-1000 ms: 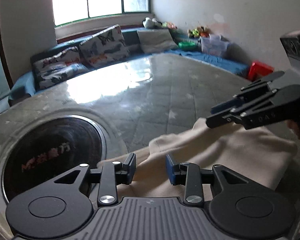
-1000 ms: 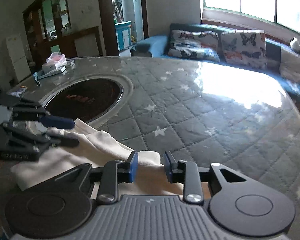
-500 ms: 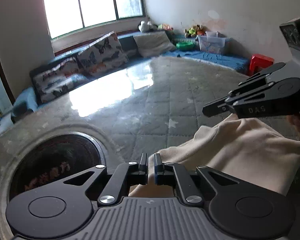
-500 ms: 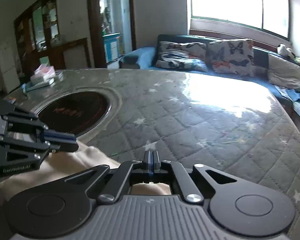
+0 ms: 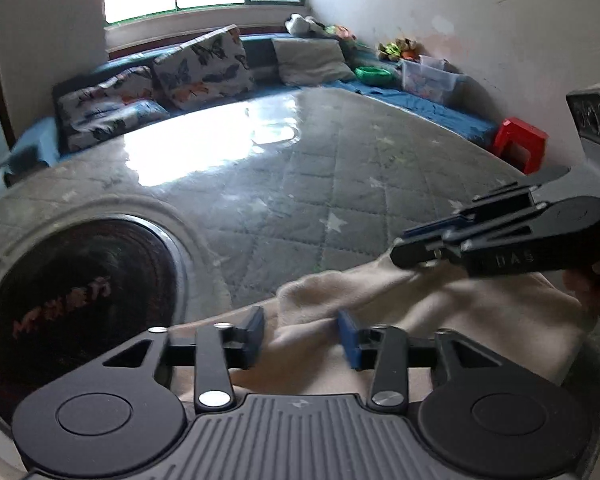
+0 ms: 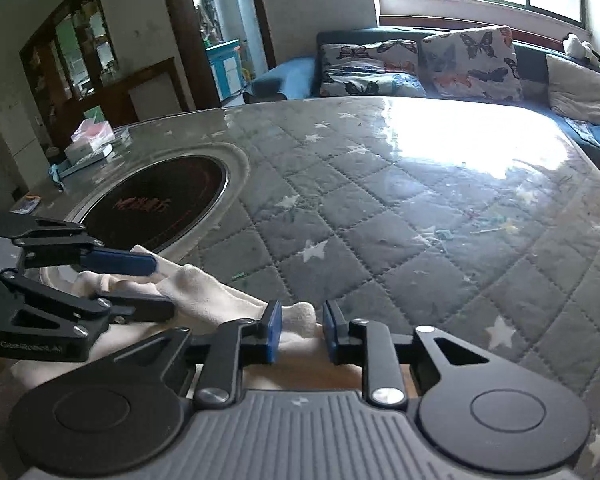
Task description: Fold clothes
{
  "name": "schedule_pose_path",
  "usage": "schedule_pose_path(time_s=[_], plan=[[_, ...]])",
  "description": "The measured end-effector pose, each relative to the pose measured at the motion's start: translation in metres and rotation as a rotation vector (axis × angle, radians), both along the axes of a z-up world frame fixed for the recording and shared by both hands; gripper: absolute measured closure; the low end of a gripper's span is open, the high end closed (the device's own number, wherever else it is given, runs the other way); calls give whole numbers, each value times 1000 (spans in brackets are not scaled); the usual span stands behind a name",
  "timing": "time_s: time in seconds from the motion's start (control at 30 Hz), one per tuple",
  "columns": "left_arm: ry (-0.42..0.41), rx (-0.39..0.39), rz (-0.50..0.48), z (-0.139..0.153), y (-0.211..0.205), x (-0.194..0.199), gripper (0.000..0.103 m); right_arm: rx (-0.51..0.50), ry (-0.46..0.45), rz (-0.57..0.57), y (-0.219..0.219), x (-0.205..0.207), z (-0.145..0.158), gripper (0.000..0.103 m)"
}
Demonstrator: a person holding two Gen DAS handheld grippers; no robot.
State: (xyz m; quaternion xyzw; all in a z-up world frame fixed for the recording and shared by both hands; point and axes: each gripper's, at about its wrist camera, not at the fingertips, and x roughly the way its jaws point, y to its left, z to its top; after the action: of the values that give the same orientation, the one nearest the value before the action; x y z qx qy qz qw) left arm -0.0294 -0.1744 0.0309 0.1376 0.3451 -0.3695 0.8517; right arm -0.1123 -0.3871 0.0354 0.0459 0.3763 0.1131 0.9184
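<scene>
A cream garment point(image 5: 452, 312) lies folded near the table's front edge; it also shows in the right wrist view point(image 6: 216, 300). My left gripper point(image 5: 302, 334) is open, its blue pads apart over the garment's left end. My right gripper point(image 6: 299, 332) is open, a fold of the cloth lying between its pads. In the left wrist view the right gripper point(image 5: 416, 246) hovers at the garment's far right edge. In the right wrist view the left gripper point(image 6: 160, 284) is open over the cloth's left end.
The round table point(image 6: 400, 208) has a grey quilted star cover under glass. A black round cooktop point(image 5: 72, 296) is set into it left of the garment. A tissue box point(image 6: 92, 142) sits at the far left edge. A sofa with butterfly cushions point(image 5: 204, 68) stands behind.
Both grippers were open a second ago, shut on the cloth half a second ago, and have opened again. The cloth's edge has dropped back onto the garment.
</scene>
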Motion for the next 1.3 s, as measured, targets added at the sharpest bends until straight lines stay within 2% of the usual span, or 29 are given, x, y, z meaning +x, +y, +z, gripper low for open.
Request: schedule_pose_path(time_s=[0.07,0.2,0.27,0.37,0.4,0.47,0.67,0.8,0.87,0.97,1.07,1.17,1.3], plan=[[-34,5,-7,2,-2,-4,86,-14,-16,4,2,-2,2,99],[-108,6,-8,9,-7,-11,87,-48,-91,-20,5,-9,12,99],[-112,29,-10,4,-14,-10,85,-78,-97,-40,6,-6,10,99],[-108,47,2,-5,-19,-6,78,-102,-58,-39,10,1,-3,98],[-104,48,5,-6,-19,-6,78,-95,-59,-41,8,1,-2,97],[-109,56,11,-5,-18,-6,70,-83,-67,-46,5,-2,2,94],[-105,54,28,-4,-16,-4,66,-69,-87,14,5,-29,18,94],[-113,62,36,-3,-18,-6,62,-105,-43,5,4,-34,3,94],[-124,59,49,1,-16,-8,58,-57,-34,-28,-5,-31,-5,94],[-147,22,51,13,-15,-18,60,-38,-32,-34,-9,-31,-5,94],[-142,-44,-14,22,-22,-33,62,-42,-33,-27,-10,-29,-5,94],[-130,-22,-71,16,-38,-39,67,-20,-26,-30,-16,-28,-3,94],[-101,16,-73,0,-48,-36,68,-33,-47,-45,-26,-38,10,94]])
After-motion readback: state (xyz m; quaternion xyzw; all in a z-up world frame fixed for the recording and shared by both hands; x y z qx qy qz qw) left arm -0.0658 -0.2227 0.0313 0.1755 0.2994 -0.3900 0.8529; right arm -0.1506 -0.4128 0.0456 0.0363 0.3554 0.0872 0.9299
